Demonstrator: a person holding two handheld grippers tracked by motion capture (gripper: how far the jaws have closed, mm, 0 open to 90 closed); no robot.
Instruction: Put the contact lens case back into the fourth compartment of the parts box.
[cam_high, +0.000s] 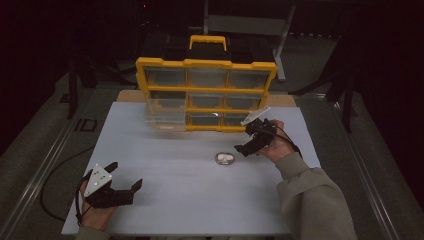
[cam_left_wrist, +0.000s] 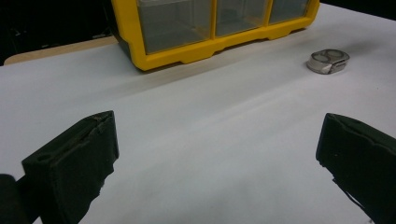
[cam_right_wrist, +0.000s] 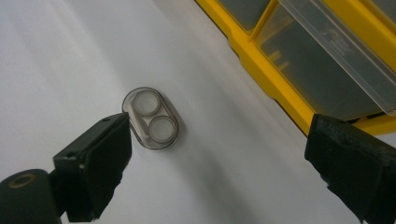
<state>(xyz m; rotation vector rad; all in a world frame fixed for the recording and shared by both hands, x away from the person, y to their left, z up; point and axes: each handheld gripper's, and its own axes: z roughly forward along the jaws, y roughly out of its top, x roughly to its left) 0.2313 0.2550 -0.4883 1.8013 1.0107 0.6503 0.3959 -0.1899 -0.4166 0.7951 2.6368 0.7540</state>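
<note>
At about 8 o'clock on the white table (cam_high: 190, 200), the left gripper (cam_high: 125, 176) is resting low in a person's left hand, its jaws spread wide and holding nothing; it is sitting well apart from everything else, apparently parked while the other hand works. In the left gripper view the bare tabletop is stretching between the two black pads towards the yellow organizer (cam_left_wrist: 196, 49). At 12 o'clock that yellow drawer organizer (cam_high: 206, 95) is standing upright with its clear drawers facing the person, presumably so they can be reached from the front; one clear drawer at its lower left is appearing to jut out, though blur is making that hard to confirm. Just right of centre, a small clear oval case (cam_high: 225, 158) with two round wells is lying flat on the table, in front of the organizer and apart from it. At 3 o'clock the right gripper (cam_high: 250, 140) is hovering just above and beside that case, tilted down, jaws released and empty. The right gripper view is showing the case (cam_right_wrist: 150, 117) near the left pad, not yet between the jaws, suggesting an approach for a pick.
</note>
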